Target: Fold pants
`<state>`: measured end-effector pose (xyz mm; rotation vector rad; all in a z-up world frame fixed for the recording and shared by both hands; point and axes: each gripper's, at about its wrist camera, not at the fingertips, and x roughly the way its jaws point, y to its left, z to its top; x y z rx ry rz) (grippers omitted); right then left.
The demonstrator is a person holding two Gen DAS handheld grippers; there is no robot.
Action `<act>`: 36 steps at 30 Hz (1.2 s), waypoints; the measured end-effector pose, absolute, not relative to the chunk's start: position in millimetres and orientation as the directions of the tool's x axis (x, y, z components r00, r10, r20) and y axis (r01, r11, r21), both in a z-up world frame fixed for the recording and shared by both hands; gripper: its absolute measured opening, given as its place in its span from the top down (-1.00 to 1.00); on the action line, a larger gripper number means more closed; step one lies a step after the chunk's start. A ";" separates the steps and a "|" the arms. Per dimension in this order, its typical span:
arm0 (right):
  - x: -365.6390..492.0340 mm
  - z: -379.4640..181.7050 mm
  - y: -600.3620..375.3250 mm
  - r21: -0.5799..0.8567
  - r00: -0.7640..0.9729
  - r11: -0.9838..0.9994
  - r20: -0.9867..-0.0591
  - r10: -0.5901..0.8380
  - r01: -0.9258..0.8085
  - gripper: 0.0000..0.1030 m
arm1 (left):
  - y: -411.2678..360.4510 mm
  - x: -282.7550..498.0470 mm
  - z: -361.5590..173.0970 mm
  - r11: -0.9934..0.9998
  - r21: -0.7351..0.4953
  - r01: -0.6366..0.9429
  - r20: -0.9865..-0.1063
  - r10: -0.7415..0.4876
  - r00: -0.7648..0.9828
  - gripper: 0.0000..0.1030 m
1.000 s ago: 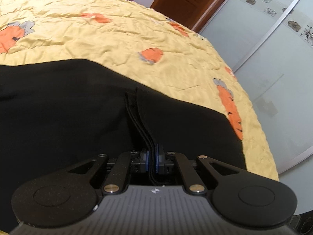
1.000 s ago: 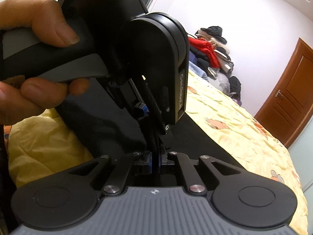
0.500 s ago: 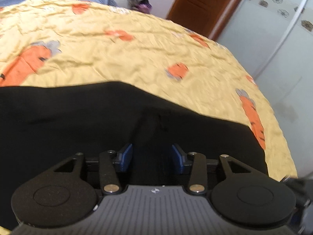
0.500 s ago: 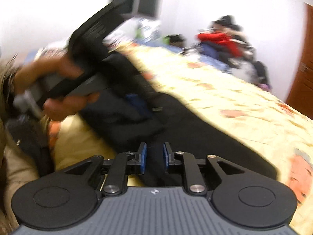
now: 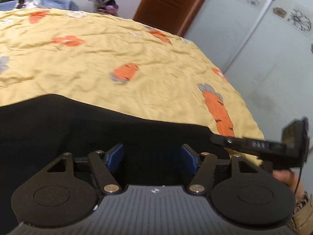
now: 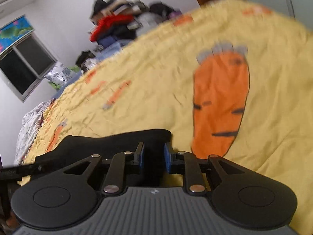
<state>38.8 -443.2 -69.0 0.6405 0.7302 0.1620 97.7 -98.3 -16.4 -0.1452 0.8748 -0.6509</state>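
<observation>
- While the jaws are opening, left gripper (image 5: 152, 157) pads are seen apart over black pants (image 5: 78, 129), nothing clamped.
- Right gripper (image 6: 153, 156) jaws opening too, cloth edge between, unpinched.
- Pants are spread across lower frame on yellow carrot bedspread (image 5: 117, 54).

Open yellow bedspread (image 5: 137, 49) beyond black pants (image 5: 78, 129), clothes pile (image 6: 121, 25) at far edge

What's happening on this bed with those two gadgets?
A person is folding black pants on a yellow carrot-print bedspread, using a hand-held claw in each hand. Both claws, the left claw and the right claw, are opening with nothing pinched, and the pants lie flat on the bed beneath them.
</observation>
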 end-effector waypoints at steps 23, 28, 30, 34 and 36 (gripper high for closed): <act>81.2 -82.2 -424.7 0.608 0.789 0.793 -0.504 0.351 0.036 0.70 | -136.0 71.1 -36.1 0.803 -0.168 0.572 -0.689 -0.511 0.515 -0.69; 79.9 -68.4 -421.9 0.516 0.802 0.854 -0.537 0.262 0.067 0.88 | -137.9 71.9 -38.2 0.806 -0.161 0.570 -0.696 -0.502 0.513 -0.69; 75.9 -72.8 -428.2 0.543 0.784 0.836 -0.554 0.281 0.085 0.87 | -136.5 69.9 -35.0 0.801 -0.176 0.573 -0.685 -0.517 0.513 -0.69; 39.7 -75.3 -443.4 0.609 0.787 0.790 -0.523 0.328 0.075 0.83 | -129.4 76.0 -30.2 0.792 -0.268 0.549 -0.675 -0.561 0.479 -0.70; 20.2 -80.1 -445.9 0.619 0.768 0.782 -0.536 0.351 0.076 0.80 | -127.9 80.0 -29.0 0.788 -0.299 0.538 -0.672 -0.574 0.467 -0.70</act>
